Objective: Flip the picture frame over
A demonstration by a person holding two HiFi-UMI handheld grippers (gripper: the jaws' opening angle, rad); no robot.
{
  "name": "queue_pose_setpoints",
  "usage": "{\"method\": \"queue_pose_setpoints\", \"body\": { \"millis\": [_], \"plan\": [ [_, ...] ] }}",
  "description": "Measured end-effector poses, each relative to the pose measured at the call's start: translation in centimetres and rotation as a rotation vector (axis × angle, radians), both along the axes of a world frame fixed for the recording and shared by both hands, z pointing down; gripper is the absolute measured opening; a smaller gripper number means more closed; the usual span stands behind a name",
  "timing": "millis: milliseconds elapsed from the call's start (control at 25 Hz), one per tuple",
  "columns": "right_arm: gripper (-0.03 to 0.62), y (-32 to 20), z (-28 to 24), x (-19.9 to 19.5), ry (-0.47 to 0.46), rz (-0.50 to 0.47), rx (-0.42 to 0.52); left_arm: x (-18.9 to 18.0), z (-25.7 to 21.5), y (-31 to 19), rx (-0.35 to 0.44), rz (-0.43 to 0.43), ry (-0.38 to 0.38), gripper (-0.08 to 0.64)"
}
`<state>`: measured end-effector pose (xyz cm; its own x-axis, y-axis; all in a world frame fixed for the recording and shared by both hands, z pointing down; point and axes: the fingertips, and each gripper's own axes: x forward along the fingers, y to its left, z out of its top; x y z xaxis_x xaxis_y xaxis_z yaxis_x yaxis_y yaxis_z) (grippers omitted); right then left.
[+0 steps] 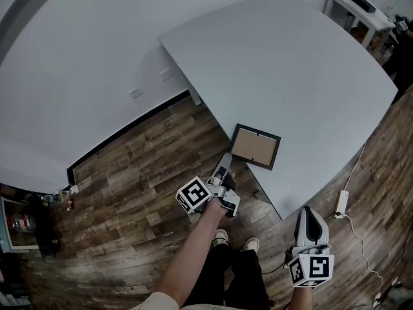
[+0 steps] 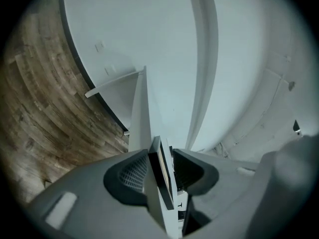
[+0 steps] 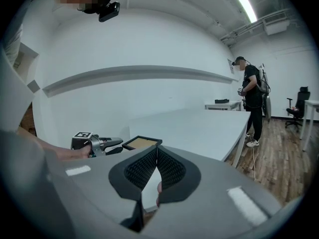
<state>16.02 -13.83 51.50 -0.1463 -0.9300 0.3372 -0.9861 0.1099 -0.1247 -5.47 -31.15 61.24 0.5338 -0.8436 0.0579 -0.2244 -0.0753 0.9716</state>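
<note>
**Left gripper grasps frame at table edge**

The frame (image 1: pixel 255 146) lies flat, brown panel up, at the near edge of the table (image 1: pixel 290 63), its near-left corner jutting over the floor (image 1: pixel 129 166). The left gripper (image 1: pixel 225 165) is clamped on that near-left side. The right gripper (image 1: pixel 309 213) hangs to the right, near the person, jaws pressed together and empty.

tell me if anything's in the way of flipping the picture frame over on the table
Nothing visible is. The left gripper is shut on the near edge of the picture frame. The table around the frame is bare, and the right gripper hangs shut beyond the table's edge, apart from the frame.
</note>
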Motion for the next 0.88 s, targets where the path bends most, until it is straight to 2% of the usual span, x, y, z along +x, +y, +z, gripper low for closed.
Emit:
{"method": "queue_pose_setpoints", "body": {
  "millis": [640, 800, 880],
  "plan": [
    [0.025, -0.4, 2.6, -0.4, 0.008, -0.022, -0.051, 0.4, 1.8, -2.3, -0.006, -0.045, 0.069, 0.149],
    [0.025, -0.6, 2.7, -0.5, 0.01, -0.025, -0.054, 0.7, 1.8, -2.6, -0.017, -0.033, 0.063, 0.147],
    [0.025, -0.6, 2.7, -0.5, 0.011, -0.025, -0.055, 0.8, 1.5, -2.7, 0.004, -0.031, 0.068, 0.128]
  ]
}}
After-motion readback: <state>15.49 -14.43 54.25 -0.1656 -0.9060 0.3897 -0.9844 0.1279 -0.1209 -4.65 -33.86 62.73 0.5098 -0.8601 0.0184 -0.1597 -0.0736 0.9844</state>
